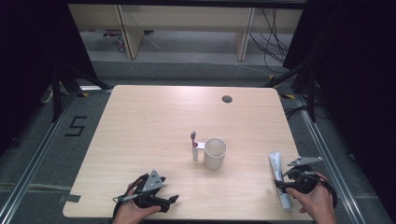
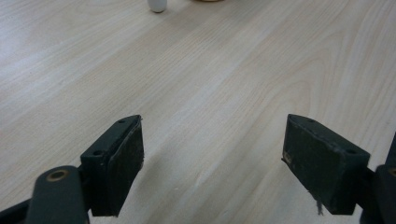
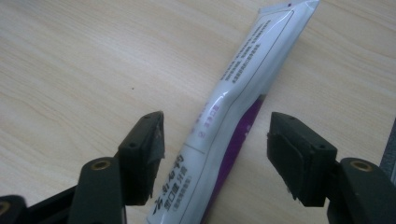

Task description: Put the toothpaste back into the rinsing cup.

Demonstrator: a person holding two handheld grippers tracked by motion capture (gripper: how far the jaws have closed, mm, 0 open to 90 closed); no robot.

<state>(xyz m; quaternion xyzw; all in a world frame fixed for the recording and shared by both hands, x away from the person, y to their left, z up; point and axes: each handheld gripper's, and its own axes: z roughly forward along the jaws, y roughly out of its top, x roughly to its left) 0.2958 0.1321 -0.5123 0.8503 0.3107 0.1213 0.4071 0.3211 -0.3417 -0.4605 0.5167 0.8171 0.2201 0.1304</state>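
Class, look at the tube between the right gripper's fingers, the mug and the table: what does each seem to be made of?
Tube: probably soft plastic, glossy; it shows highlights and a flat crimped end.
Mug: smooth and white, ceramic or plastic; the look leaves that open.
Table: pale wood or wood-look laminate, matt, with visible grain.

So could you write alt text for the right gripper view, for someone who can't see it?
A white and purple toothpaste tube lies on the pale wooden table, running between the two open black jaws of the right gripper, which do not touch it.
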